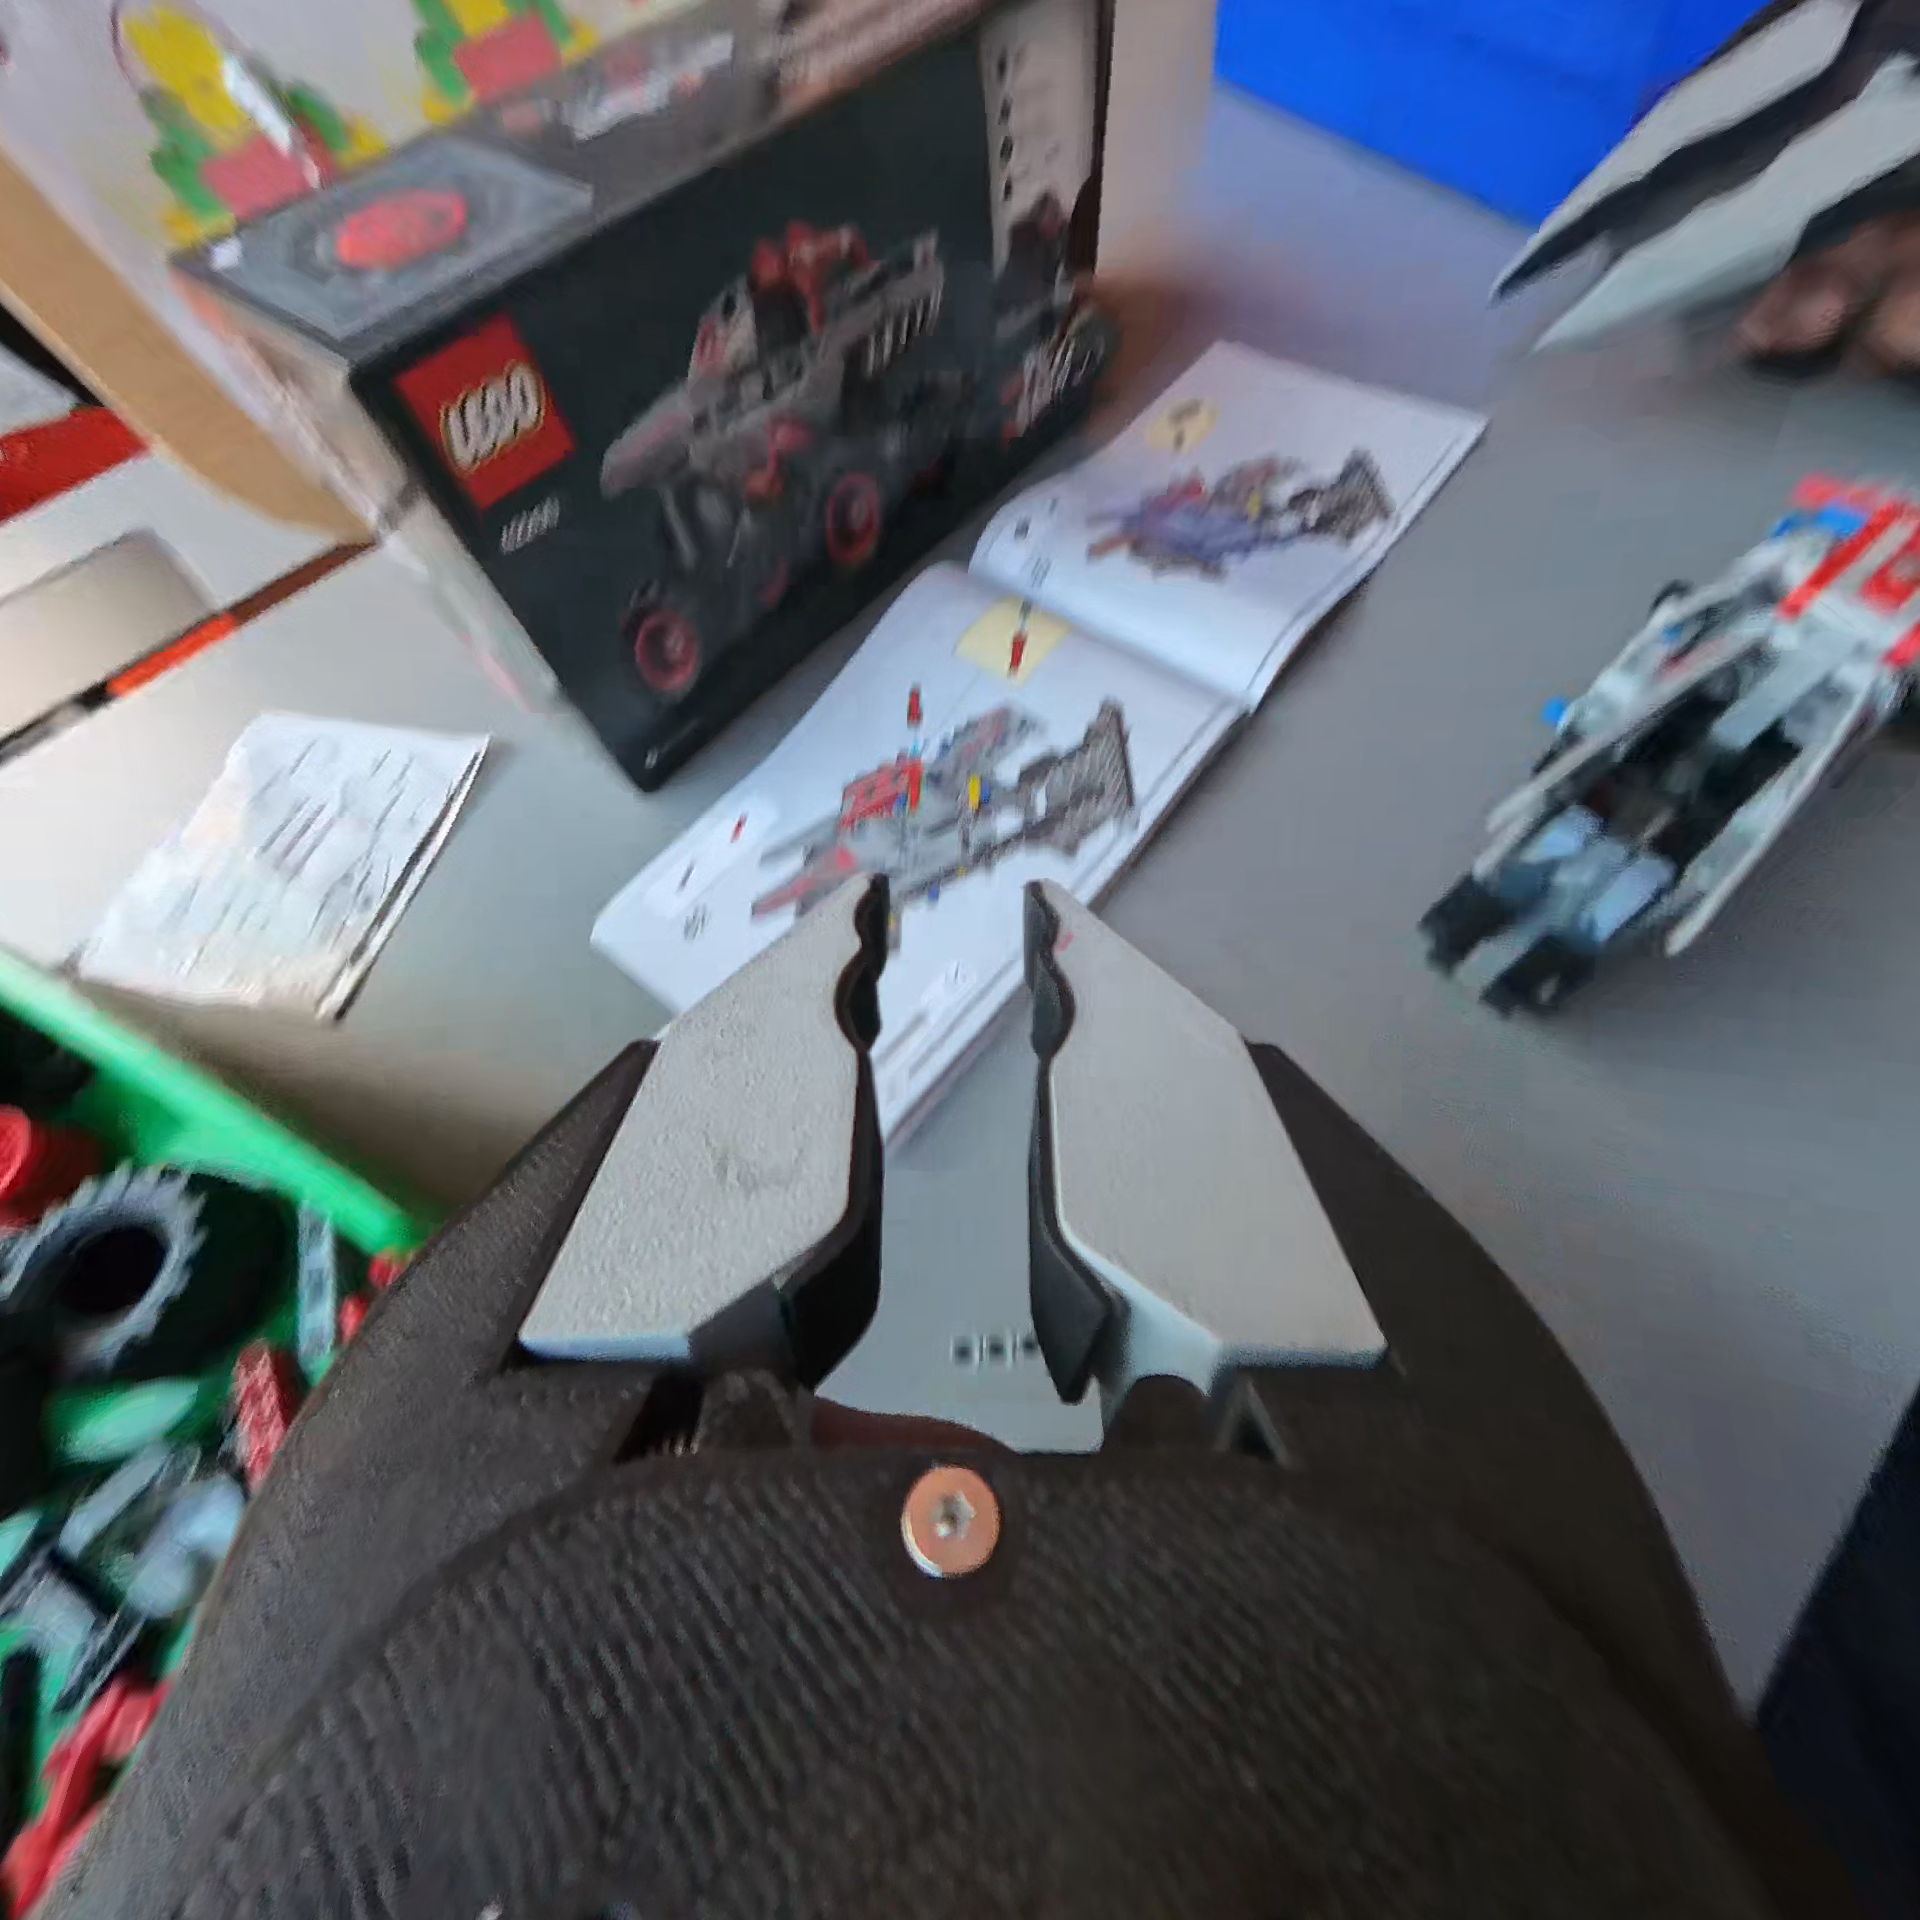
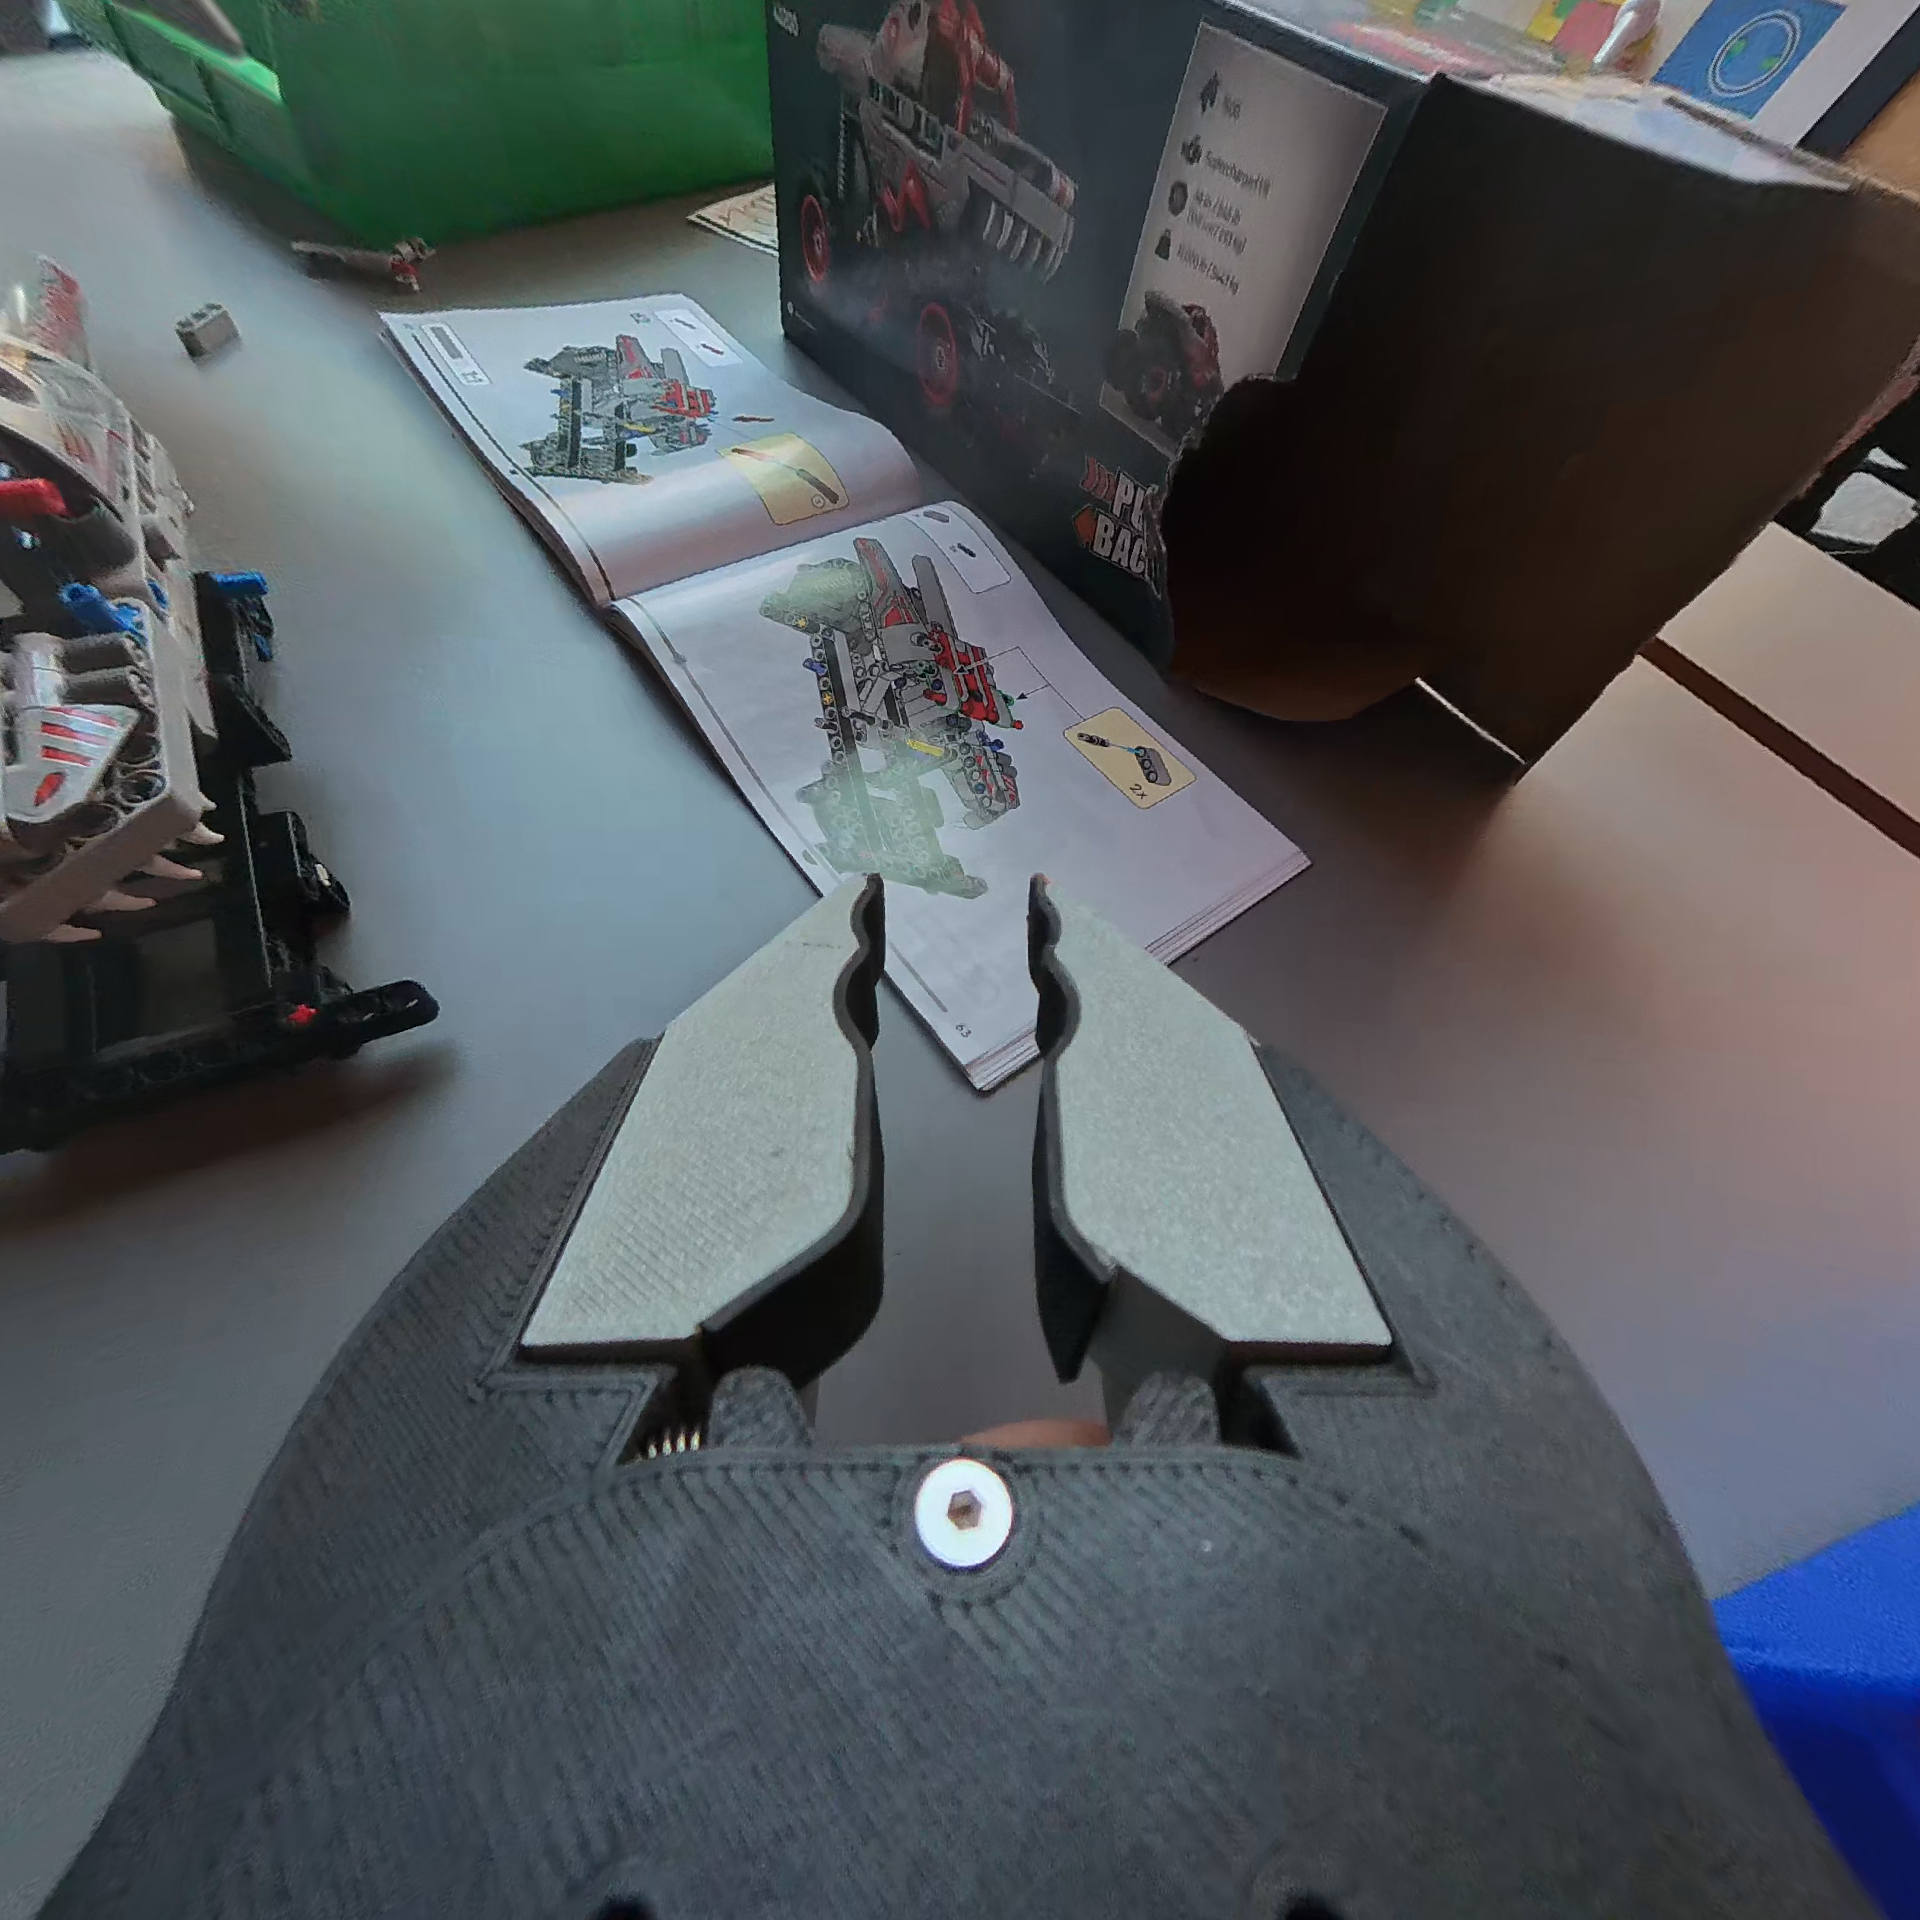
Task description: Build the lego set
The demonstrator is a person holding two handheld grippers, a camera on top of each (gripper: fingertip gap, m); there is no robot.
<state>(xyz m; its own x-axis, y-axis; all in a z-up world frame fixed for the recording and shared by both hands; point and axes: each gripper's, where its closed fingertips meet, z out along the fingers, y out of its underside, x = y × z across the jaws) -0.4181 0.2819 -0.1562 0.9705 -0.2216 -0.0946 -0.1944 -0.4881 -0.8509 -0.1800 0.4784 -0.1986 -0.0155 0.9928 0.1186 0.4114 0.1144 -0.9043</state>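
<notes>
The part-built grey, black and red lego truck (image 1: 1704, 748) lies on the grey table at the right of the left wrist view; it also shows at the left edge of the right wrist view (image 2: 114, 727). The open instruction booklet (image 1: 997, 707) lies in the middle, also in the right wrist view (image 2: 831, 644). My left gripper (image 1: 956, 904) is open and empty, above the booklet's near edge. My right gripper (image 2: 956, 899) is open and empty, over the booklet's near corner; it also shows far off in the left wrist view (image 1: 1704, 197).
The dark set box (image 1: 727, 416) stands behind the booklet, also in the right wrist view (image 2: 1143, 291). A green bin (image 1: 156, 1351) of tyres and loose parts sits at the lower left. A folded sheet (image 1: 291, 852) lies left of the booklet. A small grey brick (image 2: 208, 330) lies loose on the table. Some 30 cm of space lies between my two pairs of fingers.
</notes>
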